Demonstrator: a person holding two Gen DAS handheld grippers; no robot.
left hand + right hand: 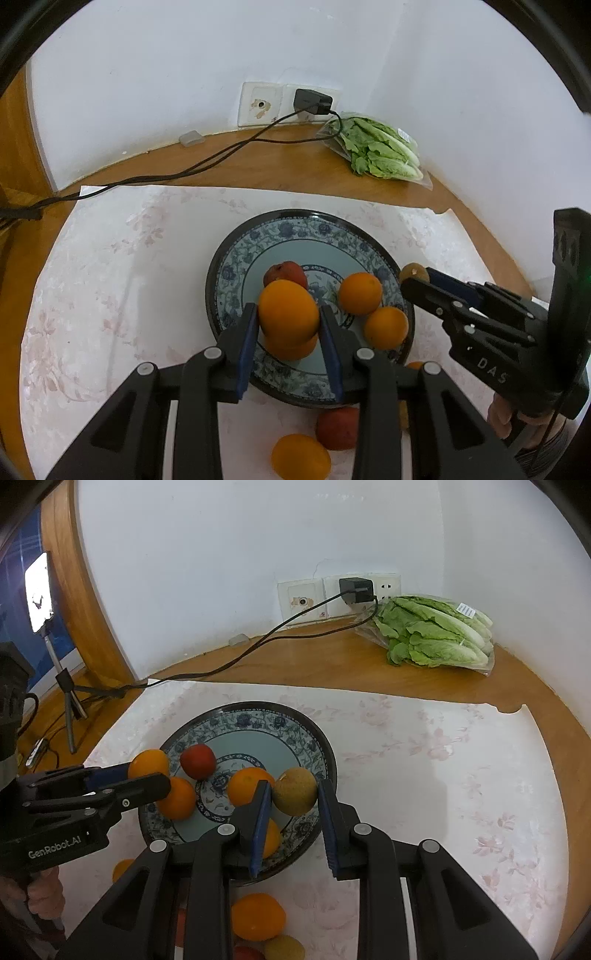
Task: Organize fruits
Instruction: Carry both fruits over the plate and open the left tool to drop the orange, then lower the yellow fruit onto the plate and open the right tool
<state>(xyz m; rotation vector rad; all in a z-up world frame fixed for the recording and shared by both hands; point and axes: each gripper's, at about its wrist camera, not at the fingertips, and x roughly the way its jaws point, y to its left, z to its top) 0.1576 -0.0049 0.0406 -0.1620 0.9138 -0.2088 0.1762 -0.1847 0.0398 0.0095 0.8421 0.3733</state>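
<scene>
A blue-patterned plate (258, 236) (295, 727) sits on a pale floral cloth. My left gripper (290, 317) is shut on an orange (288, 306) and holds it over the plate's near side. My right gripper (293, 794) is shut on a yellow-brown pear (295, 790) above the plate's right rim; it shows in the left wrist view (413, 273). On the plate lie a red fruit (286, 271) (197, 760) and several oranges (360, 293) (247, 784). Loose on the cloth near me are an orange (301, 458) (258, 915) and a red fruit (338, 426).
A bag of lettuce (376, 147) (436, 631) lies at the back right by the wall. A black charger (312, 101) (356, 590) is plugged into the wall socket, its cable trailing left over the wooden tabletop. A phone on a small tripod (38, 590) stands far left.
</scene>
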